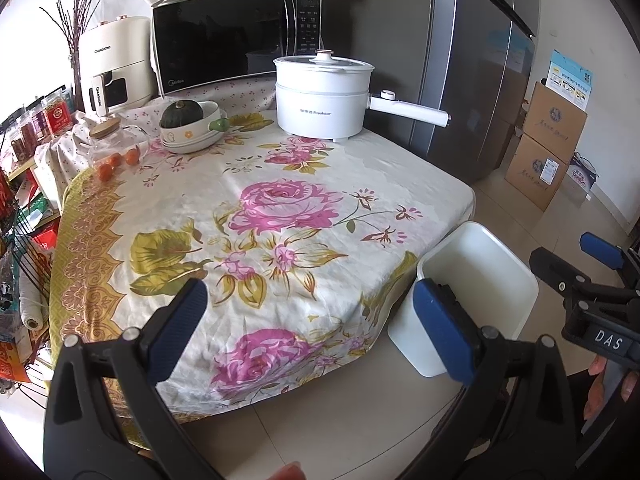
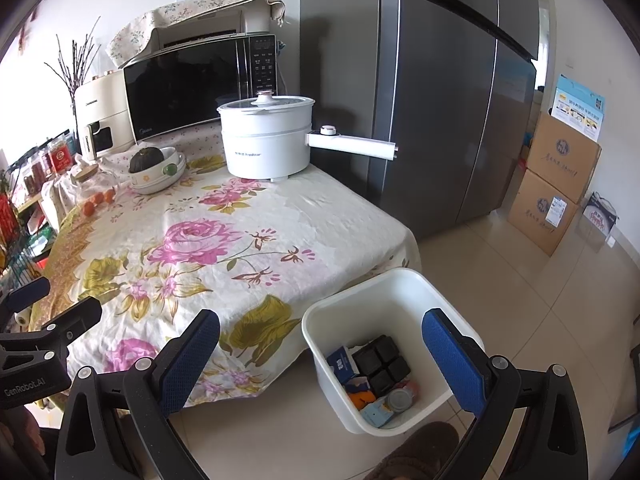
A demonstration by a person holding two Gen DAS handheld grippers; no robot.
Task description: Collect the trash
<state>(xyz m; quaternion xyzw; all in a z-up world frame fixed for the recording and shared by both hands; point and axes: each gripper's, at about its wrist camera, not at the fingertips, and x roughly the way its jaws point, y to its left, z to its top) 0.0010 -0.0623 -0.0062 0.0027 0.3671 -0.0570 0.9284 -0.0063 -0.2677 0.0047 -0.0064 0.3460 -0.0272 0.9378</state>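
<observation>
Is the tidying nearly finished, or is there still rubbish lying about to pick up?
It looks close to finished. The white bin on the floor beside the table already holds a black tray, a small blue box and a can. The left gripper and right gripper are both open and empty. On the floral tablecloth I see only kitchen things, no loose trash.

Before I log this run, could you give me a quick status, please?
Left gripper open, empty. Right gripper open, empty. White bin on floor beside table, trash inside. Nothing blocking it.
</observation>
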